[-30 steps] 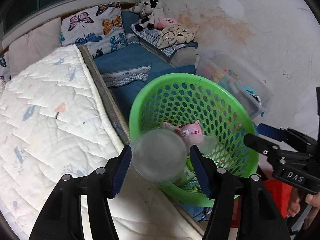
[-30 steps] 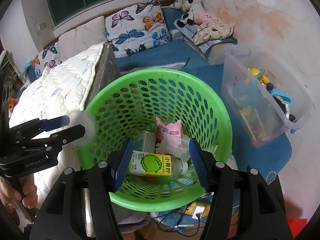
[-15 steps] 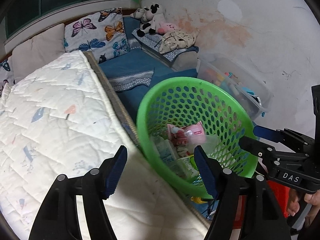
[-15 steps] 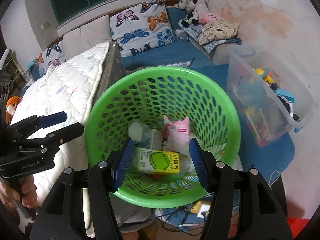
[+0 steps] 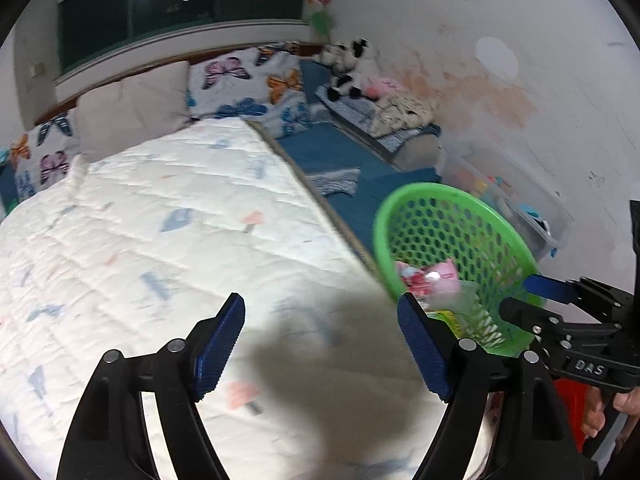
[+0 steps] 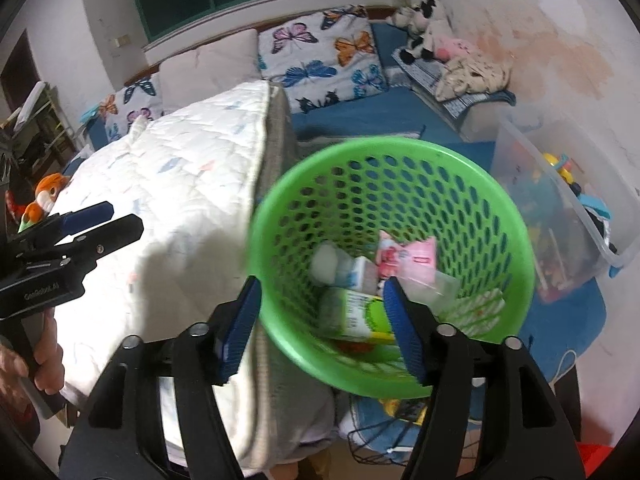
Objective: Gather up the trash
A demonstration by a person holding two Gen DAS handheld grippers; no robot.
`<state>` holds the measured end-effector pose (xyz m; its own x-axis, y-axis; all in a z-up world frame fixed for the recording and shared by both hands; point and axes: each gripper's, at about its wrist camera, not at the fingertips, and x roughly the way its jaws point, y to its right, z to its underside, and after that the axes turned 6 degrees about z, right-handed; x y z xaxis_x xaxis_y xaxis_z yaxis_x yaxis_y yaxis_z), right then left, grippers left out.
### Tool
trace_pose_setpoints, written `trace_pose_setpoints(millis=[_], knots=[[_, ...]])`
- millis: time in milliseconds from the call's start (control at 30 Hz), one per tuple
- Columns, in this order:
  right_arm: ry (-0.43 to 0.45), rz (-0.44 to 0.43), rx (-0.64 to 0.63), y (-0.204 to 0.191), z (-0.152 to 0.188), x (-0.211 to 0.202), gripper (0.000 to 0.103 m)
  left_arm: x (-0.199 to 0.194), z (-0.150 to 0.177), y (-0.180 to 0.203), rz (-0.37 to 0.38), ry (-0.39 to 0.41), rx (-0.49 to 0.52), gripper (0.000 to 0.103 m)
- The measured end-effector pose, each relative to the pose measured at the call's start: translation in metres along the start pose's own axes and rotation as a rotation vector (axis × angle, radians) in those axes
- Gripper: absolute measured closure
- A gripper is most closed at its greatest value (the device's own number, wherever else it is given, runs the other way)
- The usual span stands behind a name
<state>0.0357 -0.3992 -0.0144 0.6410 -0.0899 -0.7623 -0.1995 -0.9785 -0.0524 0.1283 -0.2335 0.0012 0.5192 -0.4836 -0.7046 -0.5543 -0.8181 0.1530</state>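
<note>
Swinging away from the basket, the left gripper (image 5: 320, 344) is hovering spread and empty over the white quilted mattress (image 5: 160, 240); the right gripper (image 6: 320, 320) (also spread) is facing the green perforated plastic basket (image 6: 460, 160), which is holding a pink pouch (image 6: 416, 256), a green-labelled carton (image 6: 360, 316) and a clear bottle (image 6: 340, 268).

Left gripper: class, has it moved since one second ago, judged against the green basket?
Yes. The left gripper, open and empty, has swung left off the green basket and now faces the white mattress.

Dim indoor light comes from a ceiling lamp reflected in the dark window (image 5: 180, 8). A soft shadow falls on the near mattress (image 5: 304, 344). Motion blur smears both views; fisheye edges bend and darken.
</note>
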Motion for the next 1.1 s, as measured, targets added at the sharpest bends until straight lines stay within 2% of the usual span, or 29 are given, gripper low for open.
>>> trace_pose_setpoints(millis=[133, 500, 633, 1100], knots=[[0.026, -0.017, -0.038, -0.026, 0.001, -0.007, 0.037, -0.018, 0.009, -0.021, -0.06, 0.023, -0.022, 0.024], [0.054, -0.077, -0.092, -0.086, 0.008, -0.009, 0.028, -0.065, 0.035, -0.076, -0.22, 0.082, -0.08, 0.015], [0.064, -0.093, -0.1, -0.101, 0.01, -0.006, 0.025, -0.076, 0.045, -0.085, -0.253, 0.099, -0.089, 0.01], [0.144, -0.057, -0.15, -0.145, 0.033, -0.005, 0.016, -0.097, 0.074, -0.113, -0.316, 0.125, -0.166, 0.008]])
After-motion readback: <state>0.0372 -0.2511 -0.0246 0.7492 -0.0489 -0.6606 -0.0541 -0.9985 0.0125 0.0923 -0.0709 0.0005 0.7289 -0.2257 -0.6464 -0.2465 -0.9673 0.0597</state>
